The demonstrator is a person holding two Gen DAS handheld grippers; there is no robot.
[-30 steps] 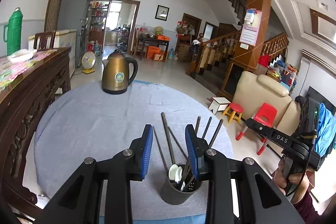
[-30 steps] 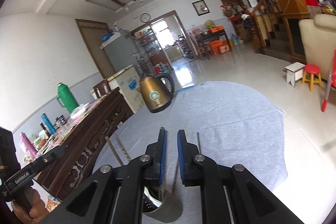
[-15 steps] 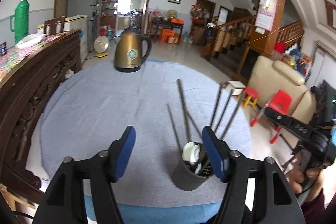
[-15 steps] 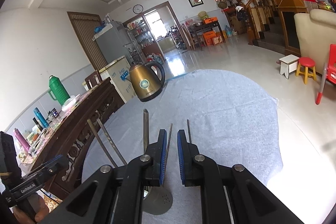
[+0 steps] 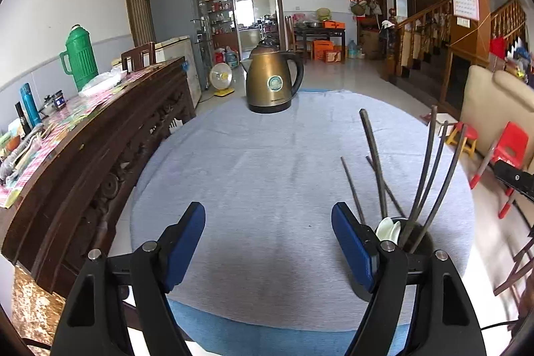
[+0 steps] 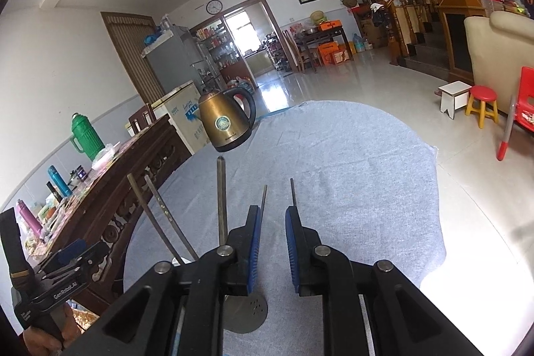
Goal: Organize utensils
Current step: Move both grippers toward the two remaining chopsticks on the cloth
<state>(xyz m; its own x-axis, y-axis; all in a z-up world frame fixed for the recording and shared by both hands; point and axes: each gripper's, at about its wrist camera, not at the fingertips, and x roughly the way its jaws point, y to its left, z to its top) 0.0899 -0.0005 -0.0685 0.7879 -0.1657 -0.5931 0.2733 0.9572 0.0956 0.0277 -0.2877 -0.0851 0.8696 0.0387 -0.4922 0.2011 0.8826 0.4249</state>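
A dark utensil holder (image 5: pixel 422 239) stands near the front right of the round table with the grey cloth (image 5: pixel 283 175). Several dark chopsticks (image 5: pixel 373 152) and a white spoon (image 5: pixel 387 227) stick out of it. My left gripper (image 5: pixel 268 242) is open and empty, to the left of the holder. In the right wrist view, my right gripper (image 6: pixel 272 251) is open a little, empty, above the holder (image 6: pixel 245 312), with chopsticks (image 6: pixel 220 199) rising around its fingers.
A brass kettle (image 5: pixel 272 82) stands at the far edge of the table. A dark carved sideboard (image 5: pixel 90 135) with a green thermos (image 5: pixel 80 55) runs along the left. Stools and a red chair (image 5: pixel 507 149) stand on the floor to the right.
My left gripper has opened wide and shifted left, away from the holder. My right gripper has opened slightly and risen a little above the holder.
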